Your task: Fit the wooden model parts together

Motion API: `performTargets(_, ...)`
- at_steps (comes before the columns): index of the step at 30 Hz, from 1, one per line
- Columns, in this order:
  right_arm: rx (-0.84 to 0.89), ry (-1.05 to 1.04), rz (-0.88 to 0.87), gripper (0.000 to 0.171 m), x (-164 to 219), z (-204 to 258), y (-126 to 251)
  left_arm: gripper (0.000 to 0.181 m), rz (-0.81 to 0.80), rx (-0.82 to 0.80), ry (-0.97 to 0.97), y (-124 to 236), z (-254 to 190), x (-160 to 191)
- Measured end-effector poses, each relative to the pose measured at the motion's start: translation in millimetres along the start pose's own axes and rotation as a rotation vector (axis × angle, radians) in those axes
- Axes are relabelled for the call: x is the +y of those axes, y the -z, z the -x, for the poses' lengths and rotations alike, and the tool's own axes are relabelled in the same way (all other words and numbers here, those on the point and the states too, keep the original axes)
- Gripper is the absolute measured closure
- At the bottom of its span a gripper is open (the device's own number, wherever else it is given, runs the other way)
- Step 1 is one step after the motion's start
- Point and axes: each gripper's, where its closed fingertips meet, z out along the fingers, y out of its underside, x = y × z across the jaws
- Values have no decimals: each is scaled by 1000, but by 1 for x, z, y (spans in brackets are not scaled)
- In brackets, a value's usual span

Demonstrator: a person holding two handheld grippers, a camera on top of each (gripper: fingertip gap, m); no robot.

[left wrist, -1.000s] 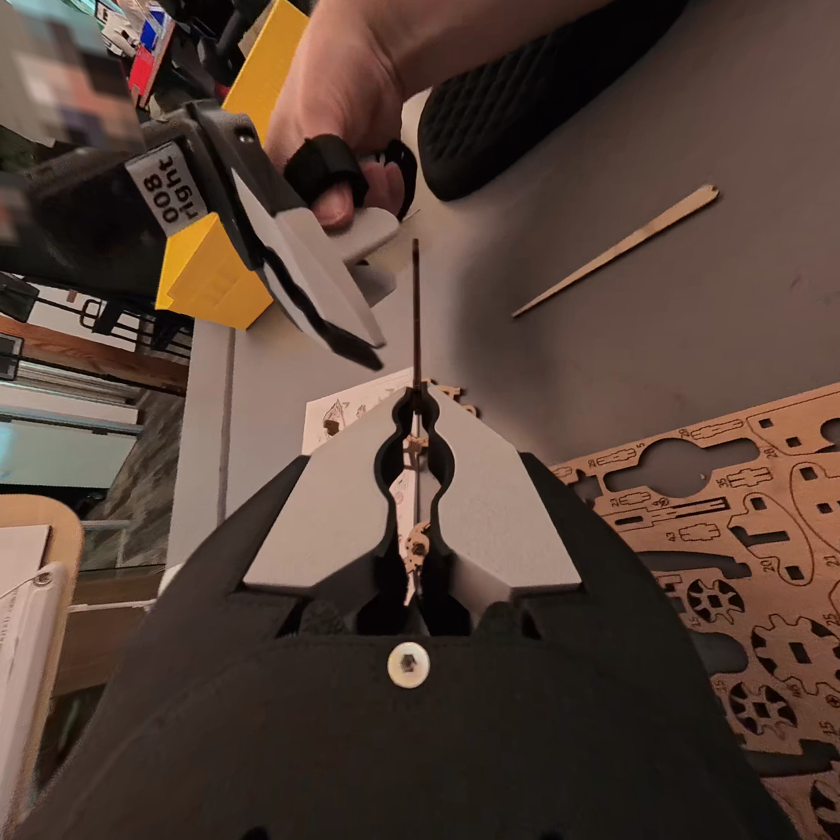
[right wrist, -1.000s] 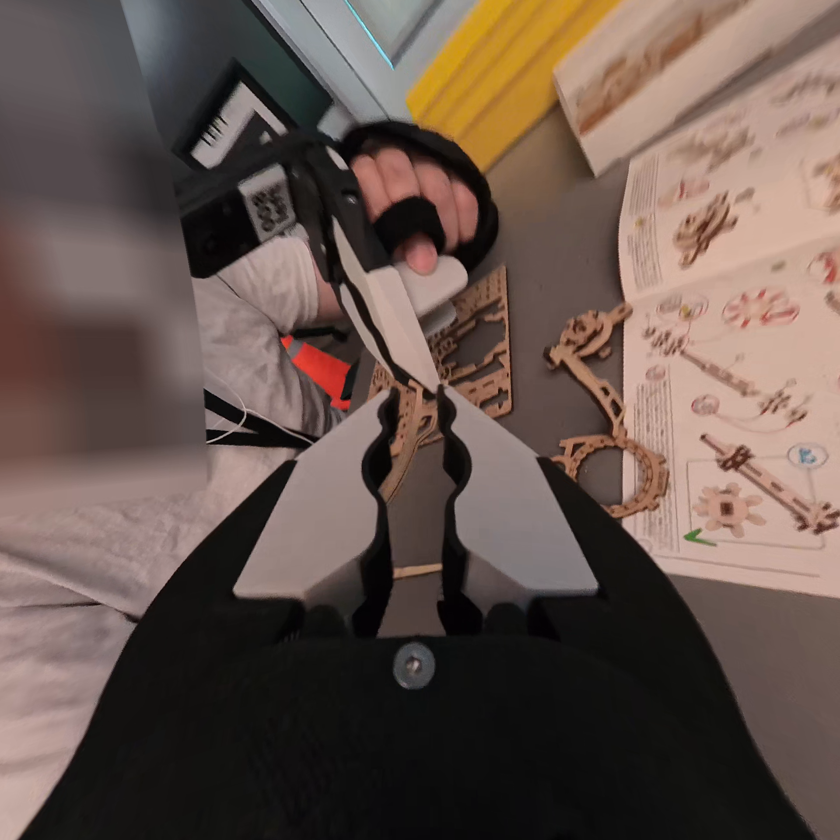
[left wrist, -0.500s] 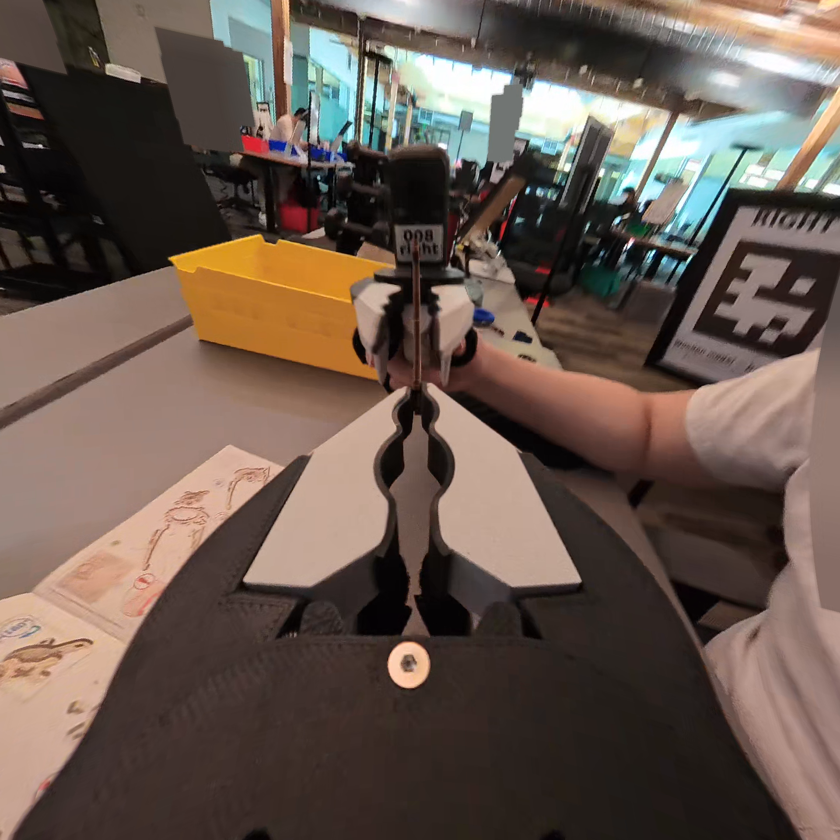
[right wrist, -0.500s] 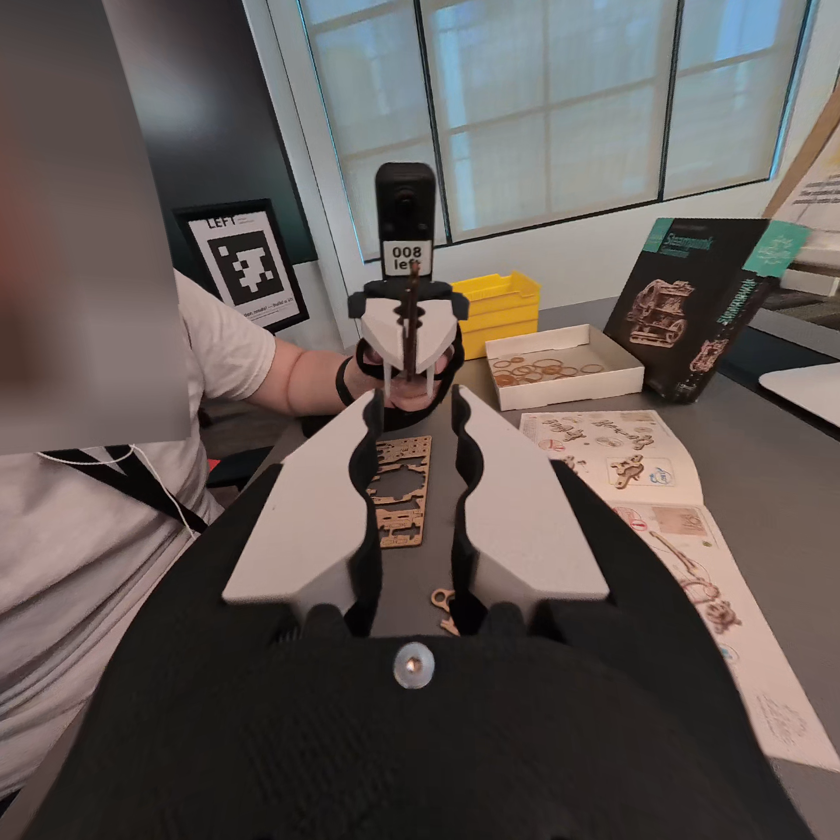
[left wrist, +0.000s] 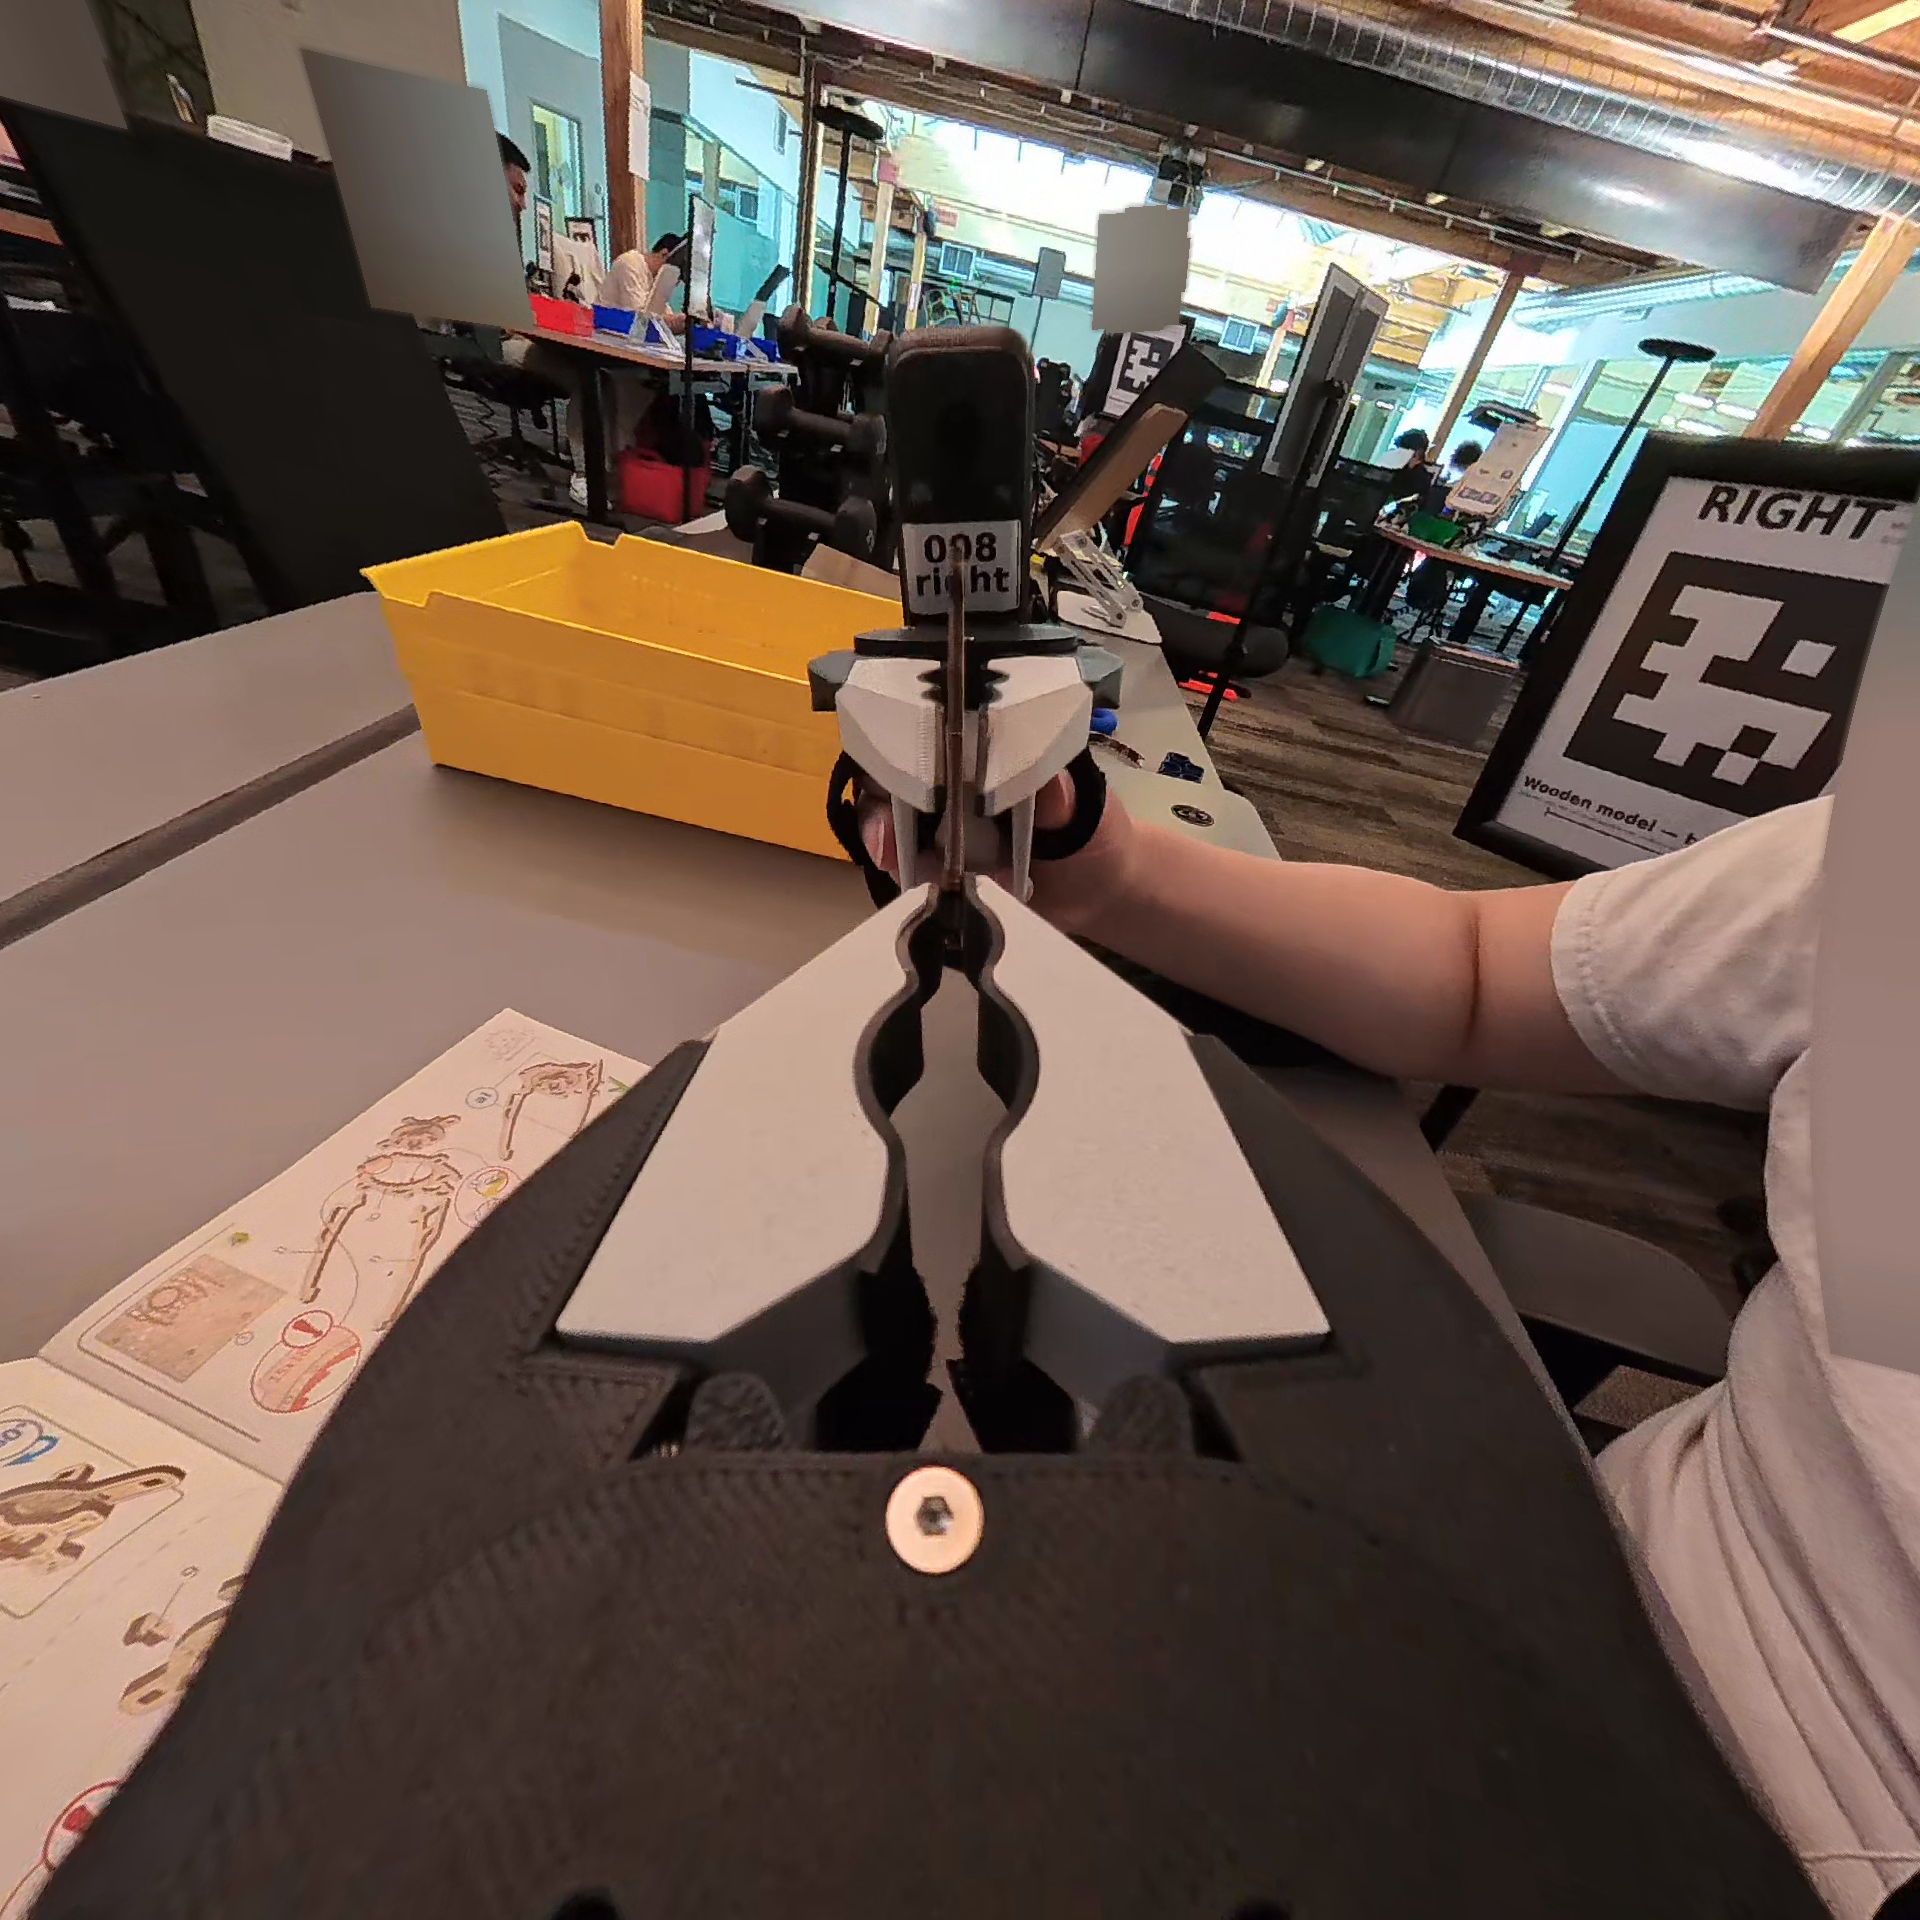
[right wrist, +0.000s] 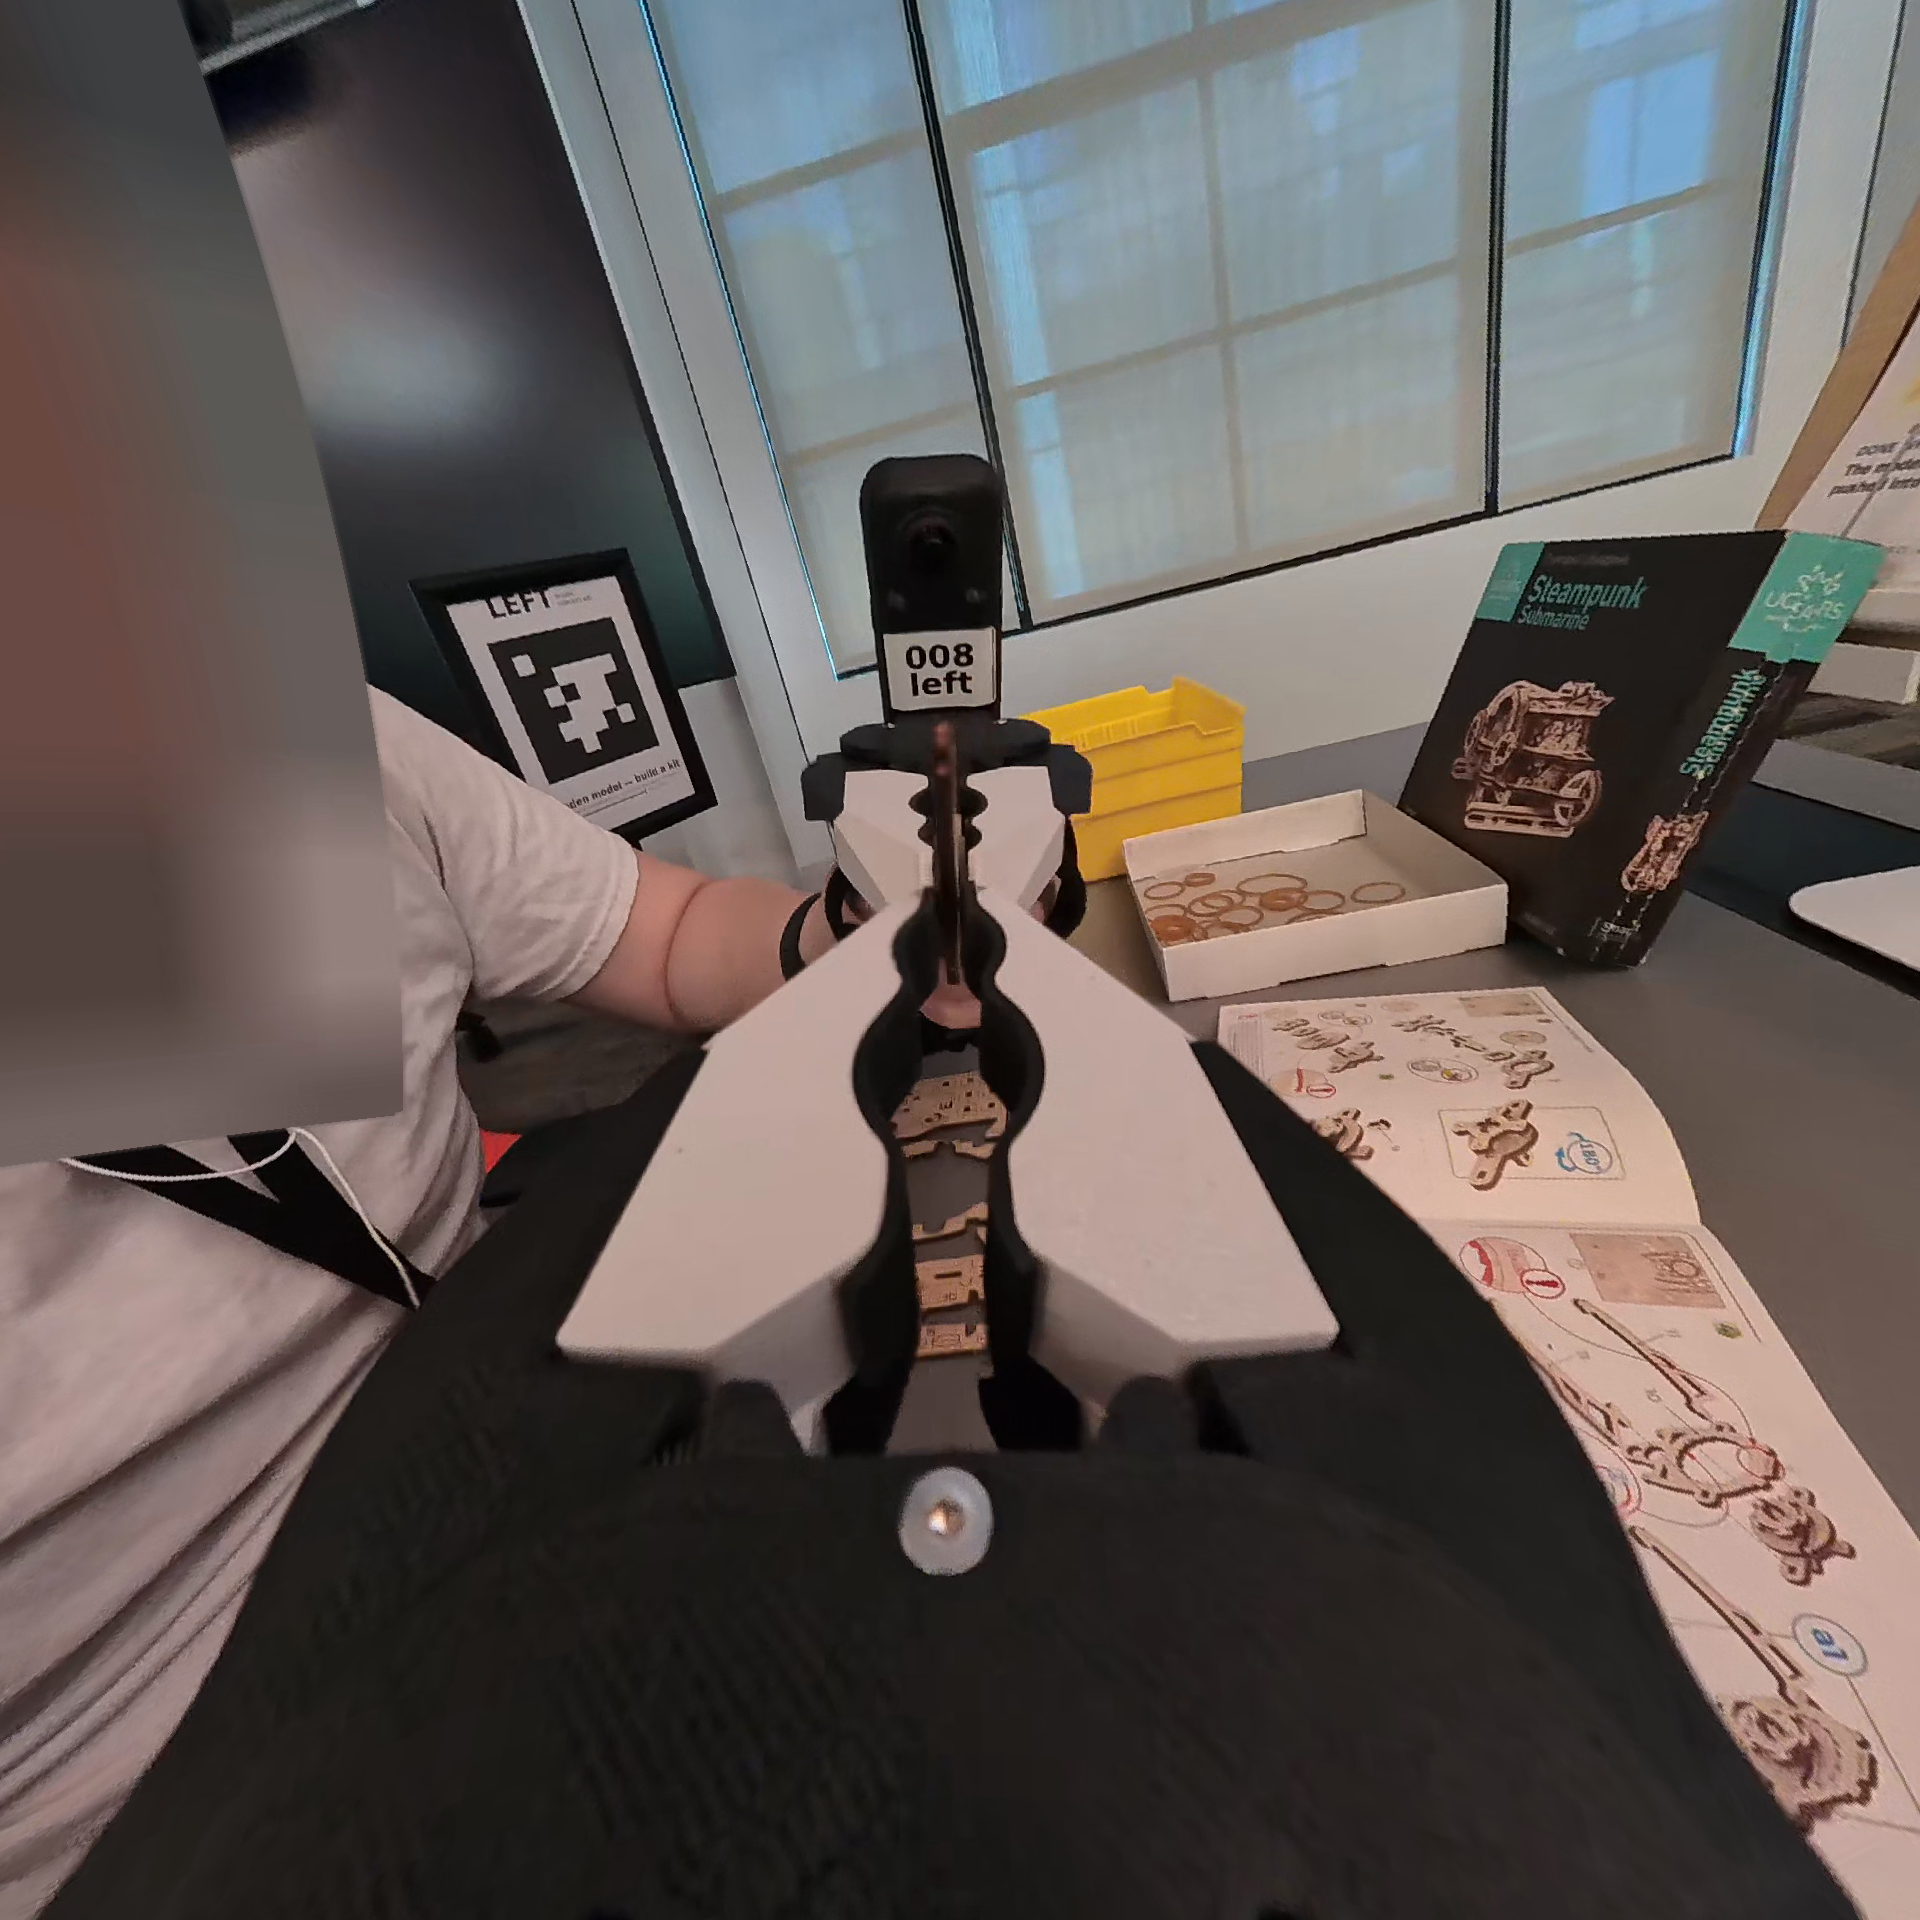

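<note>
Held clear of the worktop (left wrist: 364, 935), edge-on and upright: a thin wooden part (left wrist: 954, 748), caught at mid-air height between 2 tools pointed nose to nose. Left tool (left wrist: 951, 920) pressed together on the part's lower end, tips nearly meeting around the dark sliver. Right tool (right wrist: 940, 925) narrowed onto the same strip from the opposite side, apparently pinching it too; impossible to say whether 1 piece or 2 mated pieces sit in that shared line.

Probably raised like this for alignment: lifted off the surface for free access from both sides, turned edge-on for sighting a tab against a slot, gripped near the tips for fine control while pushing together. Left lying flat below as supply and reference: punched plywood sheet (right wrist: 951, 1117) under the right tool, instruction booklet (left wrist: 312, 1247) open beside it. Parked out of the way at the back: yellow bin (left wrist: 623, 644), white tray of rings (right wrist: 1330, 935), kit box (right wrist: 1621, 727) standing upright.

Compared with 0.5 s ago: same facing pose, but right tool now much less spread, closed down onto the strip. Compared with 1 s ago: both tools no longer angled down at the worktop, now lifted and levelled toward each other.
</note>
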Motion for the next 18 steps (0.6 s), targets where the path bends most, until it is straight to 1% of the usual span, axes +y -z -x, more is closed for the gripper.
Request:
performTargets(3, 57, 67, 41, 171, 0, -2, 1, 181, -5, -17, -15, 1, 4, -1)
performTargets(4, 76, 112, 56, 171, -2, -1, 5, 173, -6, -45, -25, 3, 9, -2)
performTargets(5, 102, 154, 70, 170, -5, -2, 10, 156, -6, -77, -40, 7, 17, -4)
performTargets(6, 148, 192, 103, 170, -5, -8, 17, 148, 11, -106, -62, 10, 25, -3)
performTargets(9, 277, 285, 206, 170, -2, -24, 41, 146, 120, -142, -133, 18, 44, 13)
performTargets(12, 356, 333, 342, 171, 10, -36, 56, 139, 272, -85, -145, 18, 46, 43)
performTargets(15, 382, 360, 466, 170, 28, -42, 60, 136, 399, -35, -185, 17, 43, 71)
performTargets(18, 333, 331, 523, 170, 46, -42, 58, 136, 469, -29, -237, 15, 45, 89)
